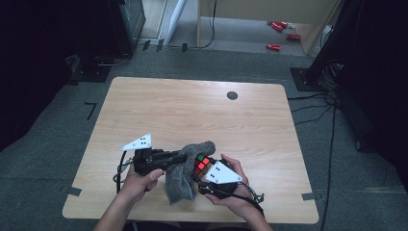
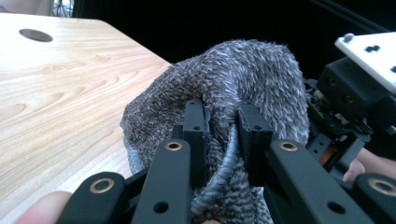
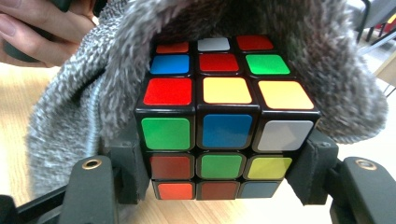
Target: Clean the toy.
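Your left claw (image 1: 185,156) is clamped on the rim of the grey fuzzy sock (image 1: 185,175): in the left gripper view (image 2: 223,135) both jaws stand close together w/ the knit edge of the sock (image 2: 243,79) pinched between them. Your right claw (image 1: 201,172) is clamped on the puzzle cube (image 1: 202,164); in the right gripper view (image 3: 219,154) the jaws press on the cube's (image 3: 219,112) left & right sides, approx. at its middle layer.

Cube position: at the sock's open mouth. The sock (image 3: 70,107) drapes over the cube's far top and both sides; the near face and most of the top face remain exposed.

Location on tabletop (image 1: 192,110): sock, cube & both claws sit near the front edge, approx. centred between the left & right corners. The sock's lower part hangs toward the front edge, between your hands. Left hand (image 1: 139,180) grips its unit left of the sock; right hand (image 1: 235,195) grips its unit right of the cube.
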`<state>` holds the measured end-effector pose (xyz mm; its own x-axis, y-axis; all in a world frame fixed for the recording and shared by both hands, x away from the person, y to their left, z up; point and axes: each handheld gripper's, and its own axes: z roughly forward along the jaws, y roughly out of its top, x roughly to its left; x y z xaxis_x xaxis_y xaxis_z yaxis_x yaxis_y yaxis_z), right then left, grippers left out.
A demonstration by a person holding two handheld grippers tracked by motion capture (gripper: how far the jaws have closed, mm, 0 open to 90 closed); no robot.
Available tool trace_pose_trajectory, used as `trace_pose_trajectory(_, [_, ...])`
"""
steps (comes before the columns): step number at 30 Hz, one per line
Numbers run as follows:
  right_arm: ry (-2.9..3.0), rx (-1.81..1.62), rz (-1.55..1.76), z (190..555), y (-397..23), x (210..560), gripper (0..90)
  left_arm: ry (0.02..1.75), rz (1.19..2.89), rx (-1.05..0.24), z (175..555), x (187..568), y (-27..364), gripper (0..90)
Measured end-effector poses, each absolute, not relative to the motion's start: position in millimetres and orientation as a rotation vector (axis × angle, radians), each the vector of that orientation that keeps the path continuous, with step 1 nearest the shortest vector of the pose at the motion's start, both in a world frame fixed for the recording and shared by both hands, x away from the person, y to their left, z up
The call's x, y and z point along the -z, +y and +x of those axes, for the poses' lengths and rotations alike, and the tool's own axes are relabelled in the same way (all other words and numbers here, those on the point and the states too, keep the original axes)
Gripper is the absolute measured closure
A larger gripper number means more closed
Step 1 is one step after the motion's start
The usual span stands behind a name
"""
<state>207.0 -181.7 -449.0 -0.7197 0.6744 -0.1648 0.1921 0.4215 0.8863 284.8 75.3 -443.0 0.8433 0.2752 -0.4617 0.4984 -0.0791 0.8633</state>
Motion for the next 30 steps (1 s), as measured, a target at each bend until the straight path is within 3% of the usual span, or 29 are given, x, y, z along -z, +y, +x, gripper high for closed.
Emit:
trace_pose_trajectory(10, [2.143,-1.334,0.735,206,-187,444,34.5,0.627,1.793,0.112,282,447,66,78.9])
trace_pose_trajectory(26, [2.152,-1.296,0.719,208,-185,448,34.5,0.566,1.677,0.163,277,432,74,79.4])
trace_pose_trajectory(30, [2.135,-1.270,0.738,208,-185,449,34.4,0.586,1.719,0.126,276,433,69,79.0])
